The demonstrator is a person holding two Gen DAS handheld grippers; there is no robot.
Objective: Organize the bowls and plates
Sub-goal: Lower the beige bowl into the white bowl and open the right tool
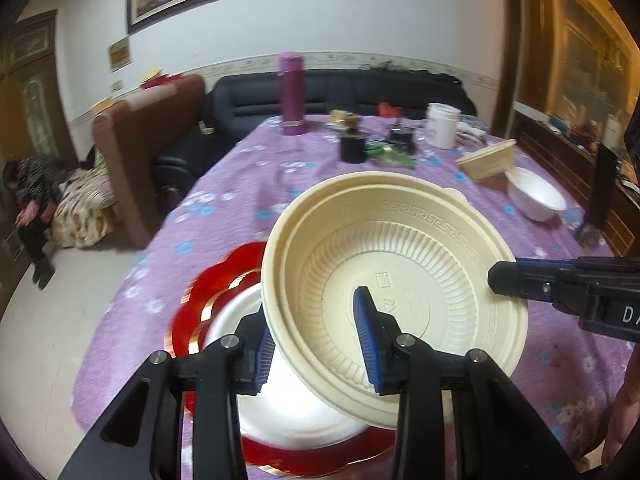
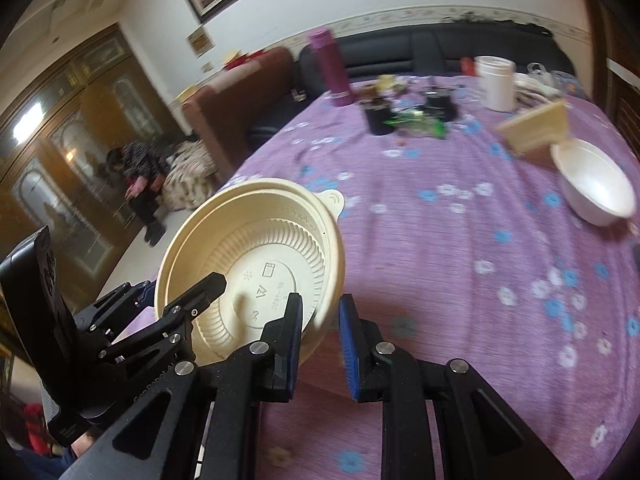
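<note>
A cream plastic bowl (image 1: 400, 280) is held tilted above a white foam plate (image 1: 288, 400) that lies on a red scalloped plate (image 1: 200, 312). My left gripper (image 1: 316, 344) is shut on the bowl's near rim, one finger inside and one outside. The right gripper's finger (image 1: 516, 280) touches the bowl's right rim. In the right wrist view the same cream bowl (image 2: 256, 264) hangs at the left with the left gripper (image 2: 192, 304) on it. My right gripper (image 2: 320, 344) is open, and the bowl's rim edge sits between its fingers.
On the purple flowered tablecloth (image 2: 460, 260), a white foam bowl (image 2: 596, 184) and a tilted stack of cream containers (image 2: 536, 128) lie at the right. A purple flask (image 1: 292, 92), dark jars, a white tub (image 1: 442, 124) and clutter stand at the far end. Sofas lie beyond.
</note>
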